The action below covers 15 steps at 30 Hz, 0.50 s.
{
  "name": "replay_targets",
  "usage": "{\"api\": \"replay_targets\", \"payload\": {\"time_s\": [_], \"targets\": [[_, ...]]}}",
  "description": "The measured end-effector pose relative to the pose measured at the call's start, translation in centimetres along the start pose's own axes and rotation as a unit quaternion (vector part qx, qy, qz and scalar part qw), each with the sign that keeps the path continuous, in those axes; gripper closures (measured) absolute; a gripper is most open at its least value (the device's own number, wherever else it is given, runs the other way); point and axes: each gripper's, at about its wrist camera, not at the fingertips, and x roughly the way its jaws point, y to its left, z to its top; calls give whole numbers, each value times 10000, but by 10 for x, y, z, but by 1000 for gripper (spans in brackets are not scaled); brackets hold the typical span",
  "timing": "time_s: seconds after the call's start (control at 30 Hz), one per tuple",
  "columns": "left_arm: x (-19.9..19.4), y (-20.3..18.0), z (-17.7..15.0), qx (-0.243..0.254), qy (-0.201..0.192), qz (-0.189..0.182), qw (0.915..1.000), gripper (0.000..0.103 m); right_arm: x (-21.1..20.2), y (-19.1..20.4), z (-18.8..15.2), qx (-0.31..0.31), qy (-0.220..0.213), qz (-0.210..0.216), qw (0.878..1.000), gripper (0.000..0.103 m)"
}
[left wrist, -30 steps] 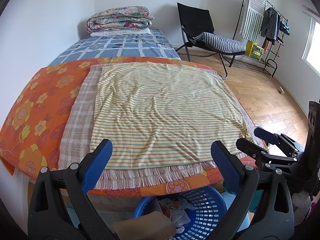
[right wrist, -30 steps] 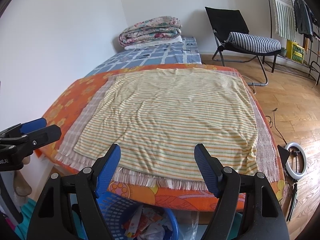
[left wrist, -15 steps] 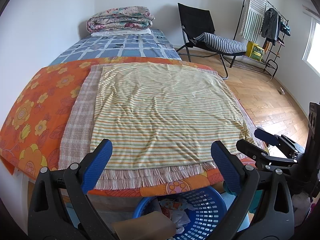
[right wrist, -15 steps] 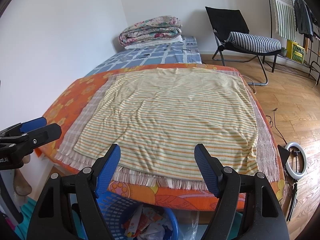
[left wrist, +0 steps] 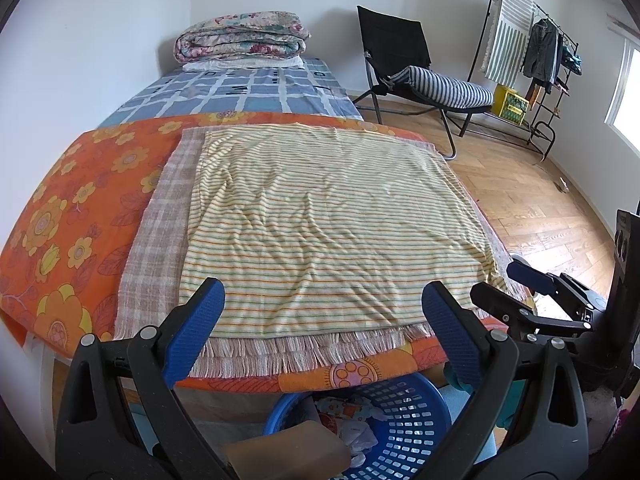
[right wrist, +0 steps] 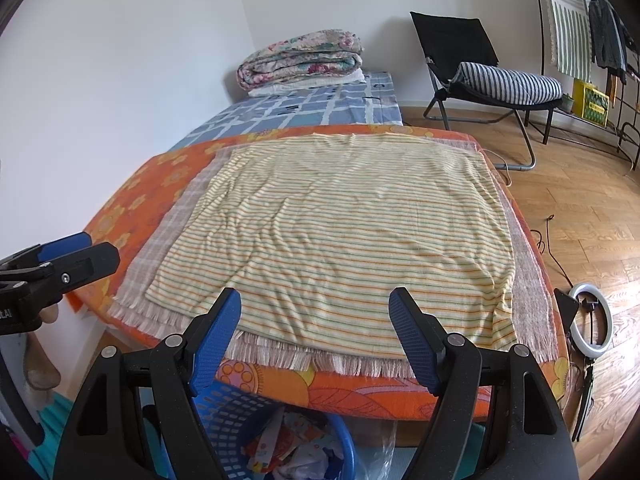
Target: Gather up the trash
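A blue plastic basket [left wrist: 404,432] stands on the floor below the table's front edge and holds crumpled paper and wrappers [left wrist: 352,420]. It also shows in the right wrist view [right wrist: 240,412] with the trash [right wrist: 296,444] inside. My left gripper [left wrist: 320,320] is open and empty, held above the basket at the table's front edge. My right gripper [right wrist: 316,324] is open and empty, beside it to the right. No trash shows on the striped cloth [left wrist: 320,220].
The table is covered by an orange flowered cloth [left wrist: 72,220], a checked fringed cloth and the striped cloth. A bed with folded quilts [left wrist: 240,40] lies behind. A black chair [left wrist: 420,68], a clothes rack [left wrist: 532,48] and a ring light [right wrist: 592,328] stand on the wooden floor at right.
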Motion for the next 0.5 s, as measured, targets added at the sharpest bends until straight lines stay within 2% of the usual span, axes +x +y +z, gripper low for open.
{"api": "replay_targets", "payload": {"time_s": [0.5], "targets": [[2, -4, -5, -22, -9, 39, 10000, 2, 1, 0, -1, -27, 40, -29, 10000, 27]]}}
